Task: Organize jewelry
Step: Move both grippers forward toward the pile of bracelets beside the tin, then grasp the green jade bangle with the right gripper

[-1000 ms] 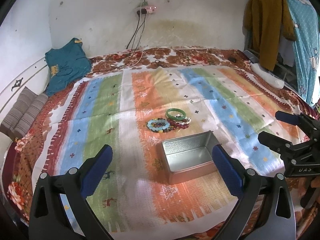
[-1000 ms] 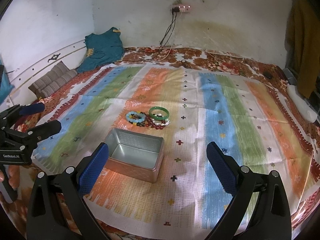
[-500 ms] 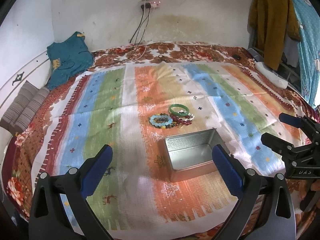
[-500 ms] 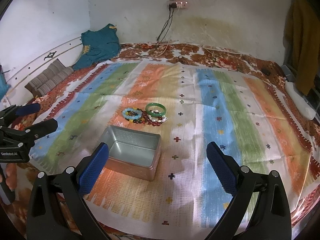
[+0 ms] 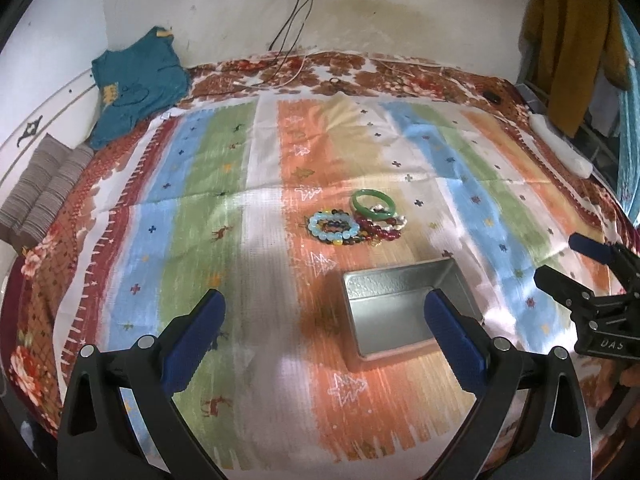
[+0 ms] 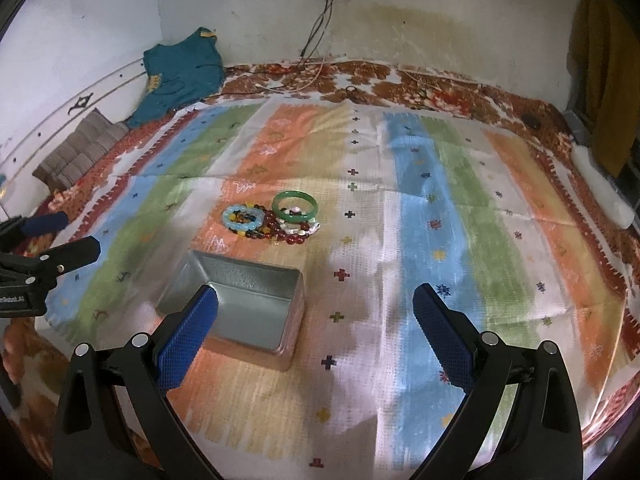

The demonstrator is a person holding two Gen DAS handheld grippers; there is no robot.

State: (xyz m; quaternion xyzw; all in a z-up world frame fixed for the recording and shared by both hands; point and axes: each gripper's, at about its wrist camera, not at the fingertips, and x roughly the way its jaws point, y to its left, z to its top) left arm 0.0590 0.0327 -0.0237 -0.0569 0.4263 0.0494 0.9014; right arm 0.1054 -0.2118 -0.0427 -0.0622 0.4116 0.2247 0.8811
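Observation:
A pile of bracelets lies on the striped cloth: a green bangle (image 5: 373,202) (image 6: 295,203), a light-blue bead bracelet (image 5: 333,227) (image 6: 243,217) and dark red bead strands (image 5: 380,231) (image 6: 294,236). An empty open metal tin (image 5: 404,312) (image 6: 240,304) sits just in front of them. My left gripper (image 5: 324,332) is open and empty, hovering in front of the tin. My right gripper (image 6: 316,324) is open and empty, to the tin's right. Each gripper shows in the other's view: the right gripper (image 5: 560,264), the left gripper (image 6: 76,236).
The striped cloth (image 5: 200,184) covers a floral bed. A teal shirt (image 5: 136,84) and folded grey fabric (image 5: 44,184) lie at the back left. Cables (image 5: 292,40) hang from a wall socket. Clothes (image 5: 572,40) hang at the right, with a white object (image 5: 560,144) below.
Both grippers have moved forward and lower toward the tin and bracelets, which now look larger. Both stay open and empty. Nothing on the cloth has moved.

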